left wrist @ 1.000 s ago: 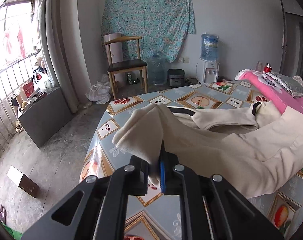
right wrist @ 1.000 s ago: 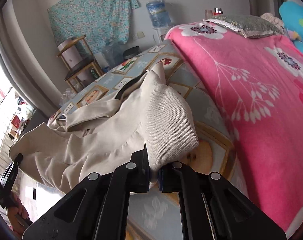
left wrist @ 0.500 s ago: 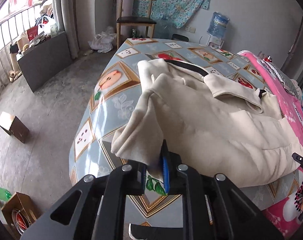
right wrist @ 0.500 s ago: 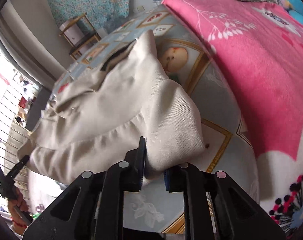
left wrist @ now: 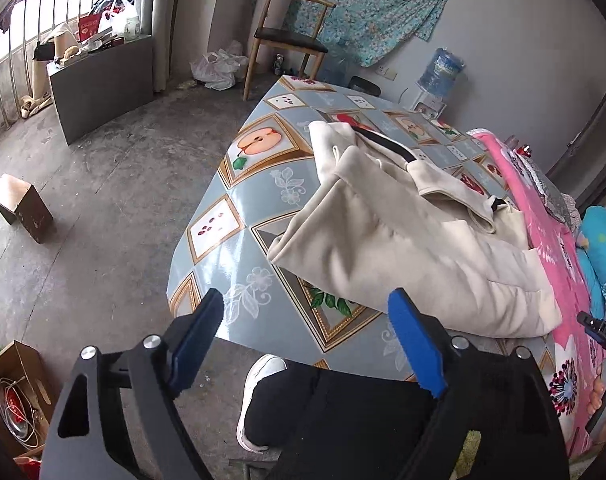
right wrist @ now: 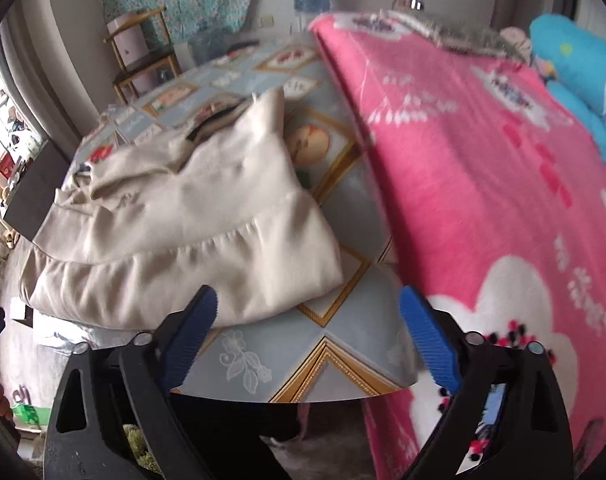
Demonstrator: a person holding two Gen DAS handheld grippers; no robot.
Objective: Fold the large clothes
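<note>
From the left wrist, your left claw (left wrist: 307,340) stands wide apart and holds nothing, hanging off the near edge of the counter (left wrist: 227,256). The cream garment (left wrist: 403,240) lies on the fruit-print cloth, already doubled over, its near fold just beyond your blue fingertips (left wrist: 413,344). A dark strap or trim (left wrist: 387,146) shows at its far end by the collar. To my eye the next fold calls for a fresh grip, so come in low and take the folded edge through all its layers, not just the top one. This view alone shows the floor, the wooden chair (left wrist: 287,36), the cardboard box (left wrist: 21,208) and your shoe (left wrist: 259,380) under the counter's edge; your right claw's tip (left wrist: 599,330) peeks in at the far right.

From the right wrist, your right claw (right wrist: 309,336) is likewise spread wide and empty. The picture is somewhat blurred. Here the garment's ribbed hem (right wrist: 175,268) faces you, its corner close to your left fingertip (right wrist: 201,308), though I cannot tell if they touch. Grip that hem near the corner to match the left side, or the fold will skew. Only this view shows the pink blanket (right wrist: 483,160) meeting the counter's right side and the blue pillow (right wrist: 575,64) beyond; keep the cloth off that blanket.
</note>
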